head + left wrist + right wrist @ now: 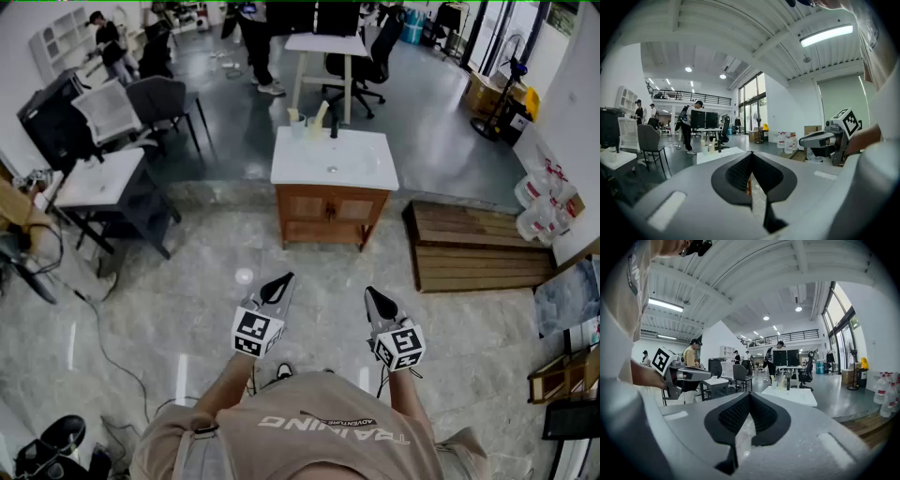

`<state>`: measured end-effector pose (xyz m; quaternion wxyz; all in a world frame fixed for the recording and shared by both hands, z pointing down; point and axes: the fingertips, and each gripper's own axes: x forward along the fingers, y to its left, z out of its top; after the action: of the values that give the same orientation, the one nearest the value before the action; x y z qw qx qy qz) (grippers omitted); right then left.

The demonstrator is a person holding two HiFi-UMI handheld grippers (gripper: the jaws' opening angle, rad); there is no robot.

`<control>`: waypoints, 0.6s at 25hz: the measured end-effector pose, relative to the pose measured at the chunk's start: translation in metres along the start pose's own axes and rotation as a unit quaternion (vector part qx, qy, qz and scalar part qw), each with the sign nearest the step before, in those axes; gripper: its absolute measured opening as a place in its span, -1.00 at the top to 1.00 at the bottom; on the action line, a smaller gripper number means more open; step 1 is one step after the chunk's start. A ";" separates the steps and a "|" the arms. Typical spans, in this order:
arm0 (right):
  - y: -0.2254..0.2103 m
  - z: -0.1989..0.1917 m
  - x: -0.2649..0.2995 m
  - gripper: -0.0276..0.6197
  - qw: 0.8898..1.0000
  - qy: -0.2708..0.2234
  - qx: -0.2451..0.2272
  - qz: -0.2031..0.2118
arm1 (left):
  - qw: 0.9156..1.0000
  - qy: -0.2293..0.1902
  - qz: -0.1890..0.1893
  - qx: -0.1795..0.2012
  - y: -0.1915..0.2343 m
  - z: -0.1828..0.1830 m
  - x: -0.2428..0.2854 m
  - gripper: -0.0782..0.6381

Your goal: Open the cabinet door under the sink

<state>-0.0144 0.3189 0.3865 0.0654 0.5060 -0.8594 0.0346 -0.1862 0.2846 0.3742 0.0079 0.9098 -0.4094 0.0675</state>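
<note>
Not started: cabinet door (314,208) apparently shut, well ahead; left gripper (281,281) and right gripper (372,294) closed, empty.

A glossy marbled floor (187,309) carries a wooden sink cabinet (330,216). Its white counter (361,164) has cups (298,122) at the far left corner. Slatted wooden platforms (478,248) lie just right of the cabinet.

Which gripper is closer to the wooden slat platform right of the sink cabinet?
Right. In the head view the right gripper is below and left of the wooden slat platform; the left gripper is farther left, beyond the right one.
</note>
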 end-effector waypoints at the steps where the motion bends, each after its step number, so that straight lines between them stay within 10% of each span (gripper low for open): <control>1: 0.001 0.000 0.000 0.91 1.000 0.002 -0.004 0.003 | 1.000 0.000 0.001 -0.002 -0.001 0.001 -0.001 0.73; 15: 0.004 0.003 0.006 0.91 1.000 0.011 -0.007 -0.007 | 1.000 -0.010 0.004 -0.021 0.008 -0.002 -0.006 0.73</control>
<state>-0.0204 0.3154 0.3844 0.0786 0.5115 -0.8550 0.0336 -0.1960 0.2843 0.3748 0.0230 0.9083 -0.4147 0.0498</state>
